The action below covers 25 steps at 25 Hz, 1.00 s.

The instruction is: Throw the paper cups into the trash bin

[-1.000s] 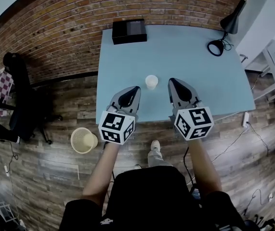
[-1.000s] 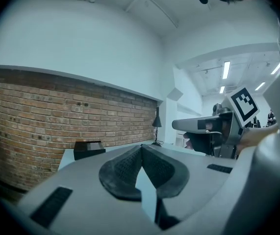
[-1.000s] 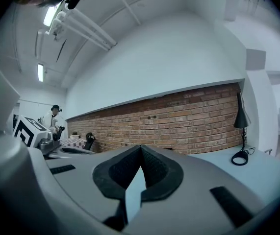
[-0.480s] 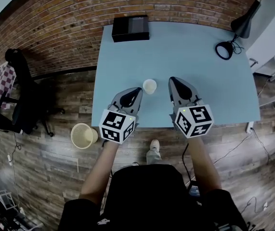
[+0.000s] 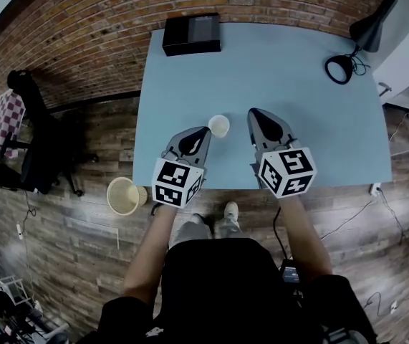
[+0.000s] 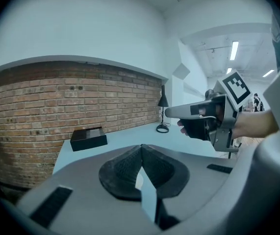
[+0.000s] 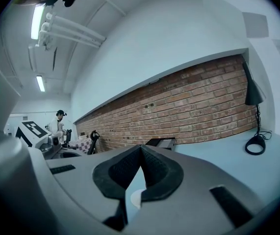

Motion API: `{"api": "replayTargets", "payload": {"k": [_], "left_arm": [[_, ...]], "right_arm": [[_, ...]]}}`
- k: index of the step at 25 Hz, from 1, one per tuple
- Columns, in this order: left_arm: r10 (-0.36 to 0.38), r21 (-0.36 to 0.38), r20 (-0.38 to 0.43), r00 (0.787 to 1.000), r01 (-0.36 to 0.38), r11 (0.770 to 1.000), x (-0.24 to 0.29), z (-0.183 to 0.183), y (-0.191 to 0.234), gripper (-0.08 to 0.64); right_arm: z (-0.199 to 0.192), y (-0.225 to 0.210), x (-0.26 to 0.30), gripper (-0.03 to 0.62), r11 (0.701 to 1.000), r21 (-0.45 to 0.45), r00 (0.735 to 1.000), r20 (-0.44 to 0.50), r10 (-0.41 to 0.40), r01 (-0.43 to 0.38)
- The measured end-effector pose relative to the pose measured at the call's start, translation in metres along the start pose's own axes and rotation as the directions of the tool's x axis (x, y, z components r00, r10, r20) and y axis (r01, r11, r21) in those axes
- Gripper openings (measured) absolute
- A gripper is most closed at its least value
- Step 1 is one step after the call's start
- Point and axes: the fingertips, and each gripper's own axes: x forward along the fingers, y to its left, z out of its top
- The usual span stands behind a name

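Both my tools are clenched with nothing between the pads: my left tongs point at the paper cup from just beside it, and my right tongs sit a little further off on its other side. The cup stands upright on the blue table, between the two tips and not far in from the near edge. I see only this one cup. I judge the left tongs should take it, since they are nearest both the cup and the trash bin, which stands on the wooden floor beside the table's near left corner. To do it well I must first spread the jaws wider than the cup, slide them round its wall at about mid-height, then close softly, because thin paper will buckle or squirt out under a hard squeeze. A shut tip nudging it now would likely tip it over. For moving, the way is open. The black box and the lamp sit well apart at the far side, and nothing lies between cup and left edge. Past that edge I need to clear the table corner, then lower toward the bin's mouth before letting go — the dark chair stands further left, well apart from the bin.
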Motion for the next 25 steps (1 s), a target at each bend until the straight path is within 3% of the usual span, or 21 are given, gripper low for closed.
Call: {"api": "replayTargets", "payload": {"k": [6, 13, 21, 25], "left_arm": [[-0.031, 0.012, -0.056, 0.998, 0.032, 0.999, 0.017, -0.019, 0.007, 0.002], [-0.127, 0.057, -0.109, 0.986, 0.134, 0.989, 0.039, -0.038, 0.015, 0.002], [-0.236, 0.134, -0.242, 0.941, 0.273, 0.953, 0.070, -0.077, 0.013, 0.006], [-0.290, 0.144, -0.298, 0.909, 0.343, 0.928, 0.083, -0.095, 0.006, 0.099]], "right_arm": [[-0.006, 0.005, 0.012, 0.003, 1.000, -0.017, 1.000, -0.023, -0.001, 0.000], [-0.008, -0.006, 0.022, 0.003, 0.997, -0.012, 0.996, -0.036, -0.081, 0.081], [-0.018, -0.026, 0.027, 0.002, 0.979, 0.010, 0.977, -0.060, -0.204, 0.205], [-0.030, -0.034, 0.024, 0.003, 0.967, 0.033, 0.965, -0.080, -0.250, 0.253]]}}
